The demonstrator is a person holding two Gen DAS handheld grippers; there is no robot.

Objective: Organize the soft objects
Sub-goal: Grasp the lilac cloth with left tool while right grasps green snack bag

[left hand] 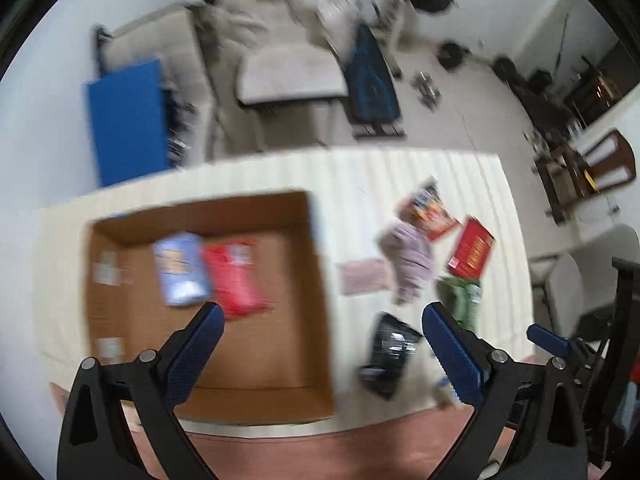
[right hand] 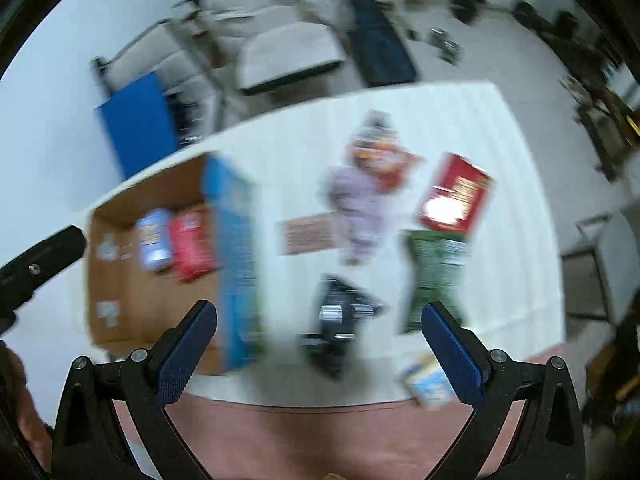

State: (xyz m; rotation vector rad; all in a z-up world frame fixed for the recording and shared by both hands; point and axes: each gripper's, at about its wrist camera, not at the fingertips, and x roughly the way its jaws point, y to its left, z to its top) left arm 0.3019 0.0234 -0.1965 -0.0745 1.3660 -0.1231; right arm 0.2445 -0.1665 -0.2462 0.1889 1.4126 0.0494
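Both views are motion-blurred. A cardboard box (left hand: 120,320) stands on the white table and holds a light-blue packet (left hand: 182,270) and a red packet (left hand: 234,280). My left gripper (left hand: 320,320) is open and empty above the box's near right side. My right gripper (right hand: 320,318) is open and empty above a black packet (right hand: 340,320). To the right of the box lie a lilac cloth (right hand: 360,208), a pink cloth (right hand: 306,234), a green packet (right hand: 434,276), a red packet (right hand: 456,196) and a colourful packet (right hand: 380,152).
The box (right hand: 116,280) has a blue outer side (right hand: 236,256). A pale packet (right hand: 430,384) lies at the table's near edge. Beyond the table (left hand: 400,168) stand beige chairs (left hand: 288,72), a blue board (left hand: 128,120) and a dark bench (left hand: 372,76). Pink floor lies below.
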